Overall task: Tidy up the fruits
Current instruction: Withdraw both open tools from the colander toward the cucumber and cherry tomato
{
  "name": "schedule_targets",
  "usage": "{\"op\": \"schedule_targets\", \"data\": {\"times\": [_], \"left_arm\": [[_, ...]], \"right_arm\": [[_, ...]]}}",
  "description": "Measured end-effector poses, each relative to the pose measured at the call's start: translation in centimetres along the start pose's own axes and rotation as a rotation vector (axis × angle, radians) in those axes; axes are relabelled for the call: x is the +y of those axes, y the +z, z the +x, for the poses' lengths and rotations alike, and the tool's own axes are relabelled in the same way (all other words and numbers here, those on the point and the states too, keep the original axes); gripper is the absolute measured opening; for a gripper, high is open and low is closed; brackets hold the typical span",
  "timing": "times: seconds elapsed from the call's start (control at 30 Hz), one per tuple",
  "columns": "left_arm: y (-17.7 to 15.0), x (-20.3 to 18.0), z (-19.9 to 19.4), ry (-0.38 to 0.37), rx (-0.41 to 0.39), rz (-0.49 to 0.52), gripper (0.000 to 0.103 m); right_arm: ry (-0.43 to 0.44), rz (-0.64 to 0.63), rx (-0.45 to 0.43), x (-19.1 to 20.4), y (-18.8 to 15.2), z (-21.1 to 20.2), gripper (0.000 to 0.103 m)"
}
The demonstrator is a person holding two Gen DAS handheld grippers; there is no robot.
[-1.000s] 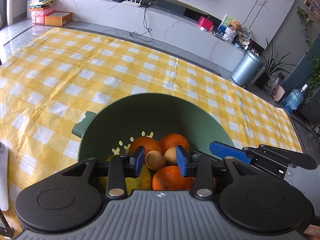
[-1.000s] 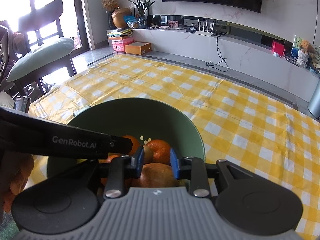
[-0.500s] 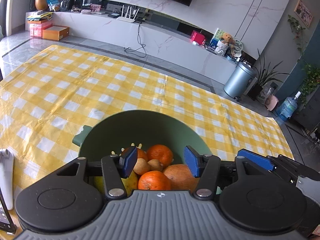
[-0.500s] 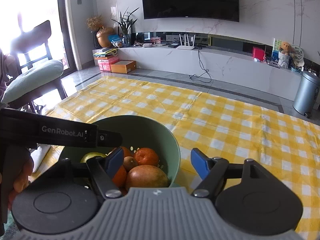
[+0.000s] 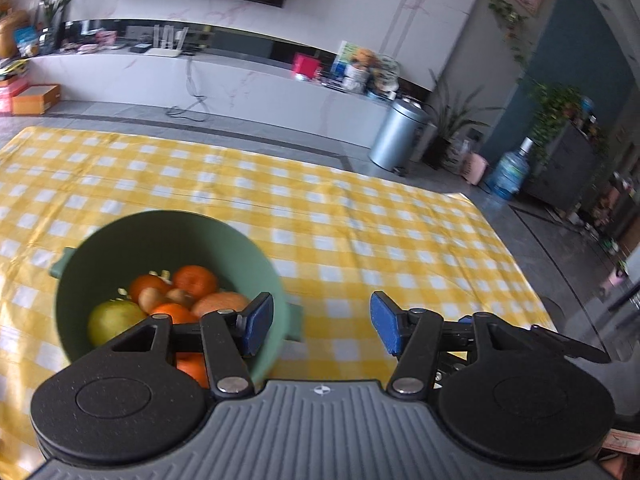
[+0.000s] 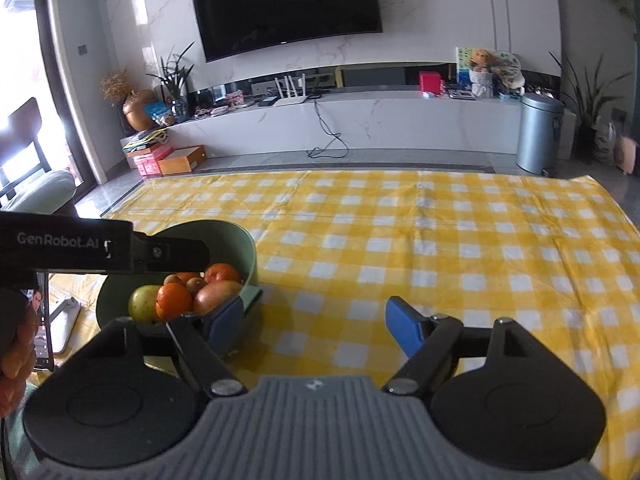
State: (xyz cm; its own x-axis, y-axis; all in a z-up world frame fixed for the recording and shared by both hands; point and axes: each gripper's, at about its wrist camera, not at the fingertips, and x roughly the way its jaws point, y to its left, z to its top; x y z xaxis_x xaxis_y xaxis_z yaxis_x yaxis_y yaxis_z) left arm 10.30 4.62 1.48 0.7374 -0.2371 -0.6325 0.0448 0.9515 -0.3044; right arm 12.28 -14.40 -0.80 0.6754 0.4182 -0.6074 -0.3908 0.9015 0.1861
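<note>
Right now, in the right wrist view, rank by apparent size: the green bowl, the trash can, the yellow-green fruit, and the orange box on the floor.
1. Green bowl
2. Trash can
3. Orange box and yellow-green fruit: they look alike, and the fruit is much nearer, so I won't rank them.

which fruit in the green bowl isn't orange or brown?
The yellow-green round fruit at the left edge of the pile in the green bowl. The rest are oranges, small brown fruits and a reddish-orange mango-like one.

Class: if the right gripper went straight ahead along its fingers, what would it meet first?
Most likely the bare yellow checked cloth: the right gripper stands open and empty, with the green bowl of fruit off to its left. Depth is hard to judge.
</note>
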Motion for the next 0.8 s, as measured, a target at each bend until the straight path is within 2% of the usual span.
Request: {"op": "schedule_targets", "data": {"times": [0.2,0.4,0.47,0.53,0.67,0.8], "left_arm": [[-2.2,-4.1,1.0,-0.051,0.056,0.125,0.066],[-4.5,-6.9,2.9,-0.092,0.138,0.195,0.066],[-5.1,-7.7,3.5,-0.095,0.16,0.224,0.066],[-5.8,-8.4,4.0,-0.1,0.18,0.254,0.066],[-6.7,-9.5,4.9,-0.108,0.217,0.304,0.066],[-7.6,-10.3,5.4,-0.135,0.246,0.401,0.066]], "right_arm": [[-0.104,0.045,0.041,-3.1,-2.0,-2.2,0.075],[-0.174,0.077,0.104,-6.1,-4.1,-3.8,0.076],[-0.192,0.068,0.119,-6.7,-4.7,-4.2,0.082],[-0.223,0.048,0.133,-7.2,-5.2,-4.5,0.082],[-0.238,0.084,0.149,-8.8,-5.6,-4.8,0.083],[-0.264,0.099,0.134,-10.3,-5.2,-5.2,0.084]]}}
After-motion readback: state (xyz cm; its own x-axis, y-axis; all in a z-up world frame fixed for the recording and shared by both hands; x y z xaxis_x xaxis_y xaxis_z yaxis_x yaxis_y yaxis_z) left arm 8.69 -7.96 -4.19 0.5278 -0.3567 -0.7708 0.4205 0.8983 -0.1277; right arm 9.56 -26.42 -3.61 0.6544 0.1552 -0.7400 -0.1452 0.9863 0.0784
